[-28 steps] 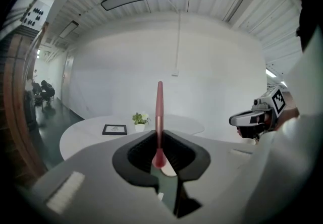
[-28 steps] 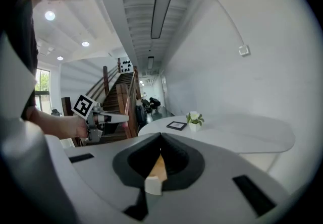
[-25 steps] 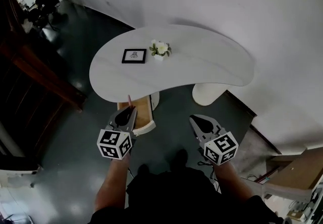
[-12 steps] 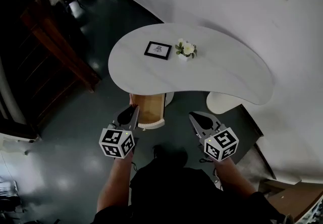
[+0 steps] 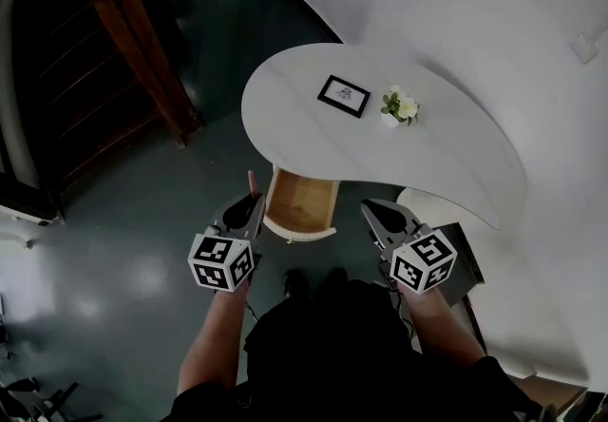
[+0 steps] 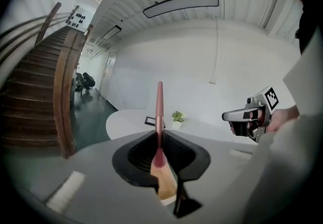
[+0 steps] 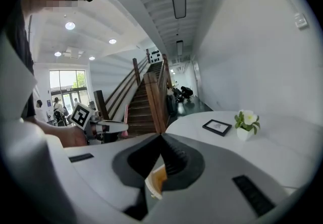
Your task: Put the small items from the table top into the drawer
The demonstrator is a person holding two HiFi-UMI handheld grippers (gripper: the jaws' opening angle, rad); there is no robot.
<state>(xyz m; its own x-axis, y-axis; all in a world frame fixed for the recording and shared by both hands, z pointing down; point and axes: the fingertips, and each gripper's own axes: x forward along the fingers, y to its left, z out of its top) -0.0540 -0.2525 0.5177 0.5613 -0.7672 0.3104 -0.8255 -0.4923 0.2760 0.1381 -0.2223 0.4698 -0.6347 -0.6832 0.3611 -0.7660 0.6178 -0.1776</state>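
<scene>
My left gripper [image 5: 247, 206] is shut on a slim pink pen [image 5: 251, 182], which sticks out past the jaw tips toward the table. In the left gripper view the pen [image 6: 159, 109] stands upright between the closed jaws. Just ahead of both grippers an open wooden drawer [image 5: 302, 205] juts out from under the white kidney-shaped table [image 5: 313, 140]. It looks empty where I can see into it. On the table top are a small black picture frame [image 5: 344, 95] and a little potted white flower [image 5: 400, 106]. My right gripper [image 5: 374, 211] is shut with nothing in it, to the right of the drawer.
A dark wooden staircase [image 5: 123, 40] rises at the left, beyond the dark glossy floor [image 5: 114, 249]. A white wall [image 5: 494, 21] curves behind the table. The table's white base [image 5: 427, 197] stands right of the drawer. People stand far off by windows [image 7: 60, 104].
The head view has swung left, so the table and drawer now lie further right and the drawer shows more fully. Both grippers keep their places, the pen still in the left one.
</scene>
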